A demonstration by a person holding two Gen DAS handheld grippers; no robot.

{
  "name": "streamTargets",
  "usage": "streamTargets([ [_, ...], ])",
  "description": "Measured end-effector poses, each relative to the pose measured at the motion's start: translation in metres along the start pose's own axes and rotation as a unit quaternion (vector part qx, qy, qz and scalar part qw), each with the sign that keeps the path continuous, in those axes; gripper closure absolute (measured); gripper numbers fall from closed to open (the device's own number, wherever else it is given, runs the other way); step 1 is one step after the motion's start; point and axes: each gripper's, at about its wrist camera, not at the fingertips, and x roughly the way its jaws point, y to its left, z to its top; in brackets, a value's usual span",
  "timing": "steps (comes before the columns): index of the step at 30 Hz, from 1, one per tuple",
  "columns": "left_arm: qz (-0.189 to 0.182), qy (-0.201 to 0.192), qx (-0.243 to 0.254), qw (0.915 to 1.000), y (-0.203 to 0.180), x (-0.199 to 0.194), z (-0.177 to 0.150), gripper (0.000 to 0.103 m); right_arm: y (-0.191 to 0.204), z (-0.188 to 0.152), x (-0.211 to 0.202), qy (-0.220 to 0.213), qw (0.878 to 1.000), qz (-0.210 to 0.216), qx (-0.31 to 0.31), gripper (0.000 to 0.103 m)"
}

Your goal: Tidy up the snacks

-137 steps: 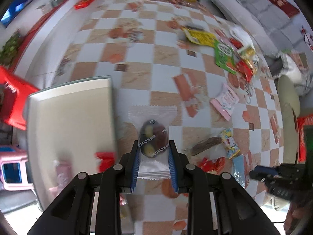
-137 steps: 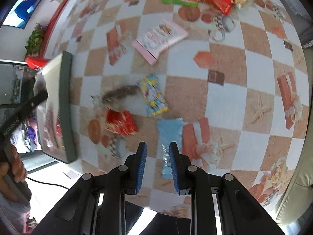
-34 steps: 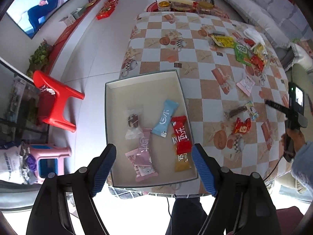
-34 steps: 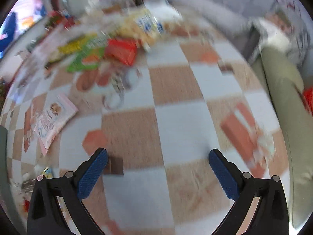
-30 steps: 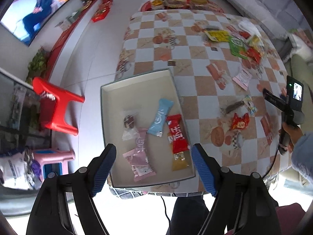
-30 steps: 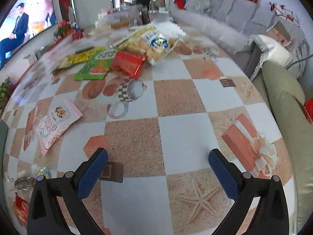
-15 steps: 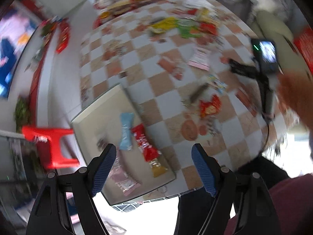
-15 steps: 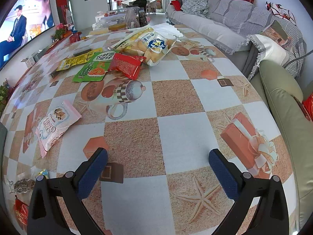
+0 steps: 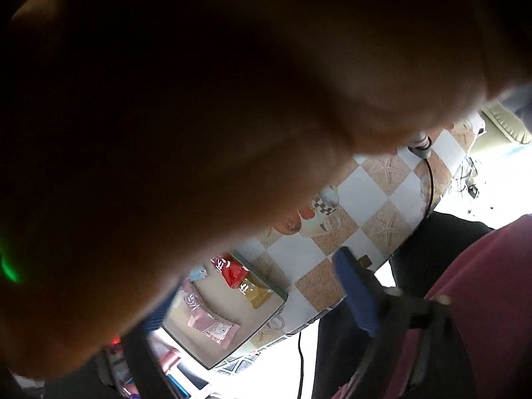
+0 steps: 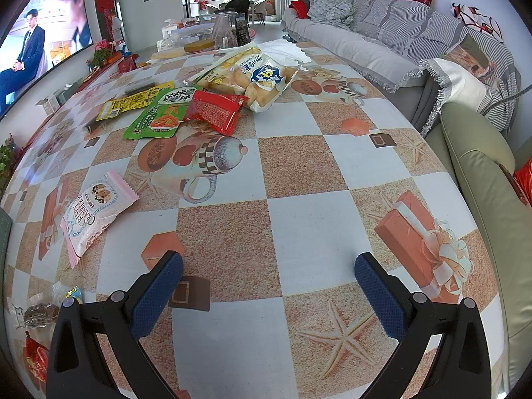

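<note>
Both tongs empty, next snack pickup pending

Right gripper point(image 10: 268, 277) jaws wide apart, nothing between them, hovering over bare table point(image 10: 299, 226). Left gripper point(image 9: 256, 299) jaws have just been opening, nothing between them; most of its view is blocked by something dark and close. Tray point(image 9: 266, 316) at the table edge already holds a red packet point(image 9: 232, 271) and a pink packet point(image 9: 209, 322). Loose ones: pink cookie bag point(image 10: 93, 212) nearest, red bag point(image 10: 212, 111) and green bag point(image 10: 159, 116) further off. My call: take the pink cookie bag by a sealed edge, lift it clear, release low over the tray.
</note>
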Motion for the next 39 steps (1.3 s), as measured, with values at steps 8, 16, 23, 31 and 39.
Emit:
streamTargets([
  [8, 0.008, -0.006, 0.012, 0.9999, -0.003, 0.0, 0.004, 0.0, 0.0, 0.0, 0.001, 0.0, 1.0, 0.0, 0.0, 0.0],
  [16, 0.021, -0.011, 0.014, 0.9996, -0.002, 0.0, 0.005, 0.0, 0.0, 0.0, 0.001, 0.0, 1.0, 0.0, 0.0, 0.0],
  [23, 0.033, -0.014, 0.018, 0.9992, -0.002, 0.0, 0.006, 0.0, 0.0, 0.0, 0.0, 0.0, 1.0, 0.0, 0.0, 0.0],
  [31, 0.039, -0.019, 0.018, 0.9989, -0.004, -0.002, 0.002, 0.0, 0.0, 0.0, 0.001, 0.0, 1.0, 0.0, 0.0, 0.0],
  [39, 0.098, -0.063, -0.04, 0.9923, 0.023, -0.014, 0.005, 0.0, 0.0, 0.0, 0.0, 0.0, 1.0, 0.0, 0.0, 0.0],
])
